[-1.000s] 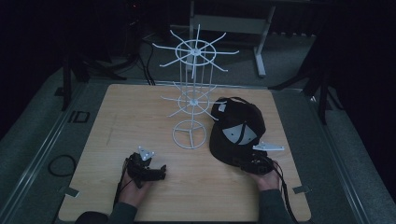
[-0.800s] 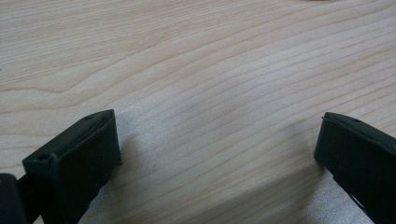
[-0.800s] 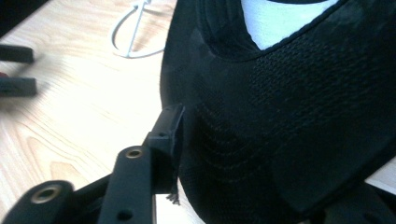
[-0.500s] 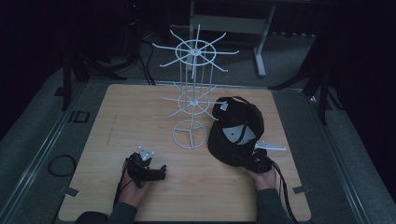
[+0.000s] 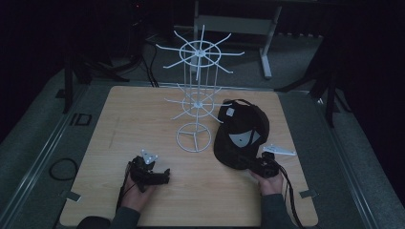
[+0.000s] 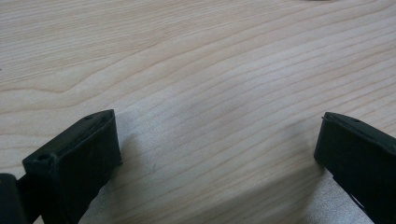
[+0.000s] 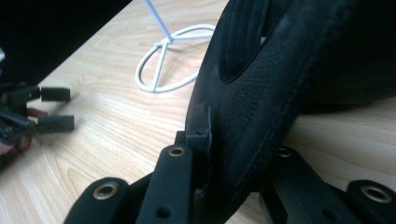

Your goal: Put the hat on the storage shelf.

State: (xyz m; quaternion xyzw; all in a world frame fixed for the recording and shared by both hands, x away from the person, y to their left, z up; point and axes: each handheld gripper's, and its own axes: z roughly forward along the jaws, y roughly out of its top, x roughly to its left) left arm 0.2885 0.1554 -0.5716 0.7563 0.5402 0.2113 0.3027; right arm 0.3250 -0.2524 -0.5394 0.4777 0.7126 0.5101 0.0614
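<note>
Jaws of the right gripper (image 7: 224, 154) just been closing, now clamped on the brim edge of the black cap (image 5: 241, 133): matte black bars with brass-ringed holes, woven brim pinched between. Jaws of the left gripper (image 6: 215, 154) spread wide, blocky black rubber pads on either side of bare wood grain, nothing between.

Then by size, all placed against the wire rack:

Counter (image 5: 143, 109), pale wood-grain board, squarish with rounded corners, under the rack and running out past it on every side.

Wire rack (image 5: 196, 95), white thin rod, upright stem with two tiers of radiating spokes and a round ring base crossed by three struts; stands near the counter's middle.

Black cap, coarse woven fabric, stitched curved brim, domed crown with a small white tag and a grey patch; lies on the counter just right of the rack's ring base, brim turned toward the person's side.

Left gripper (image 5: 150, 174), black and angular with a grey three-cornered plate on top, held in a hand, left of the rack's base and nearer the person.
</note>
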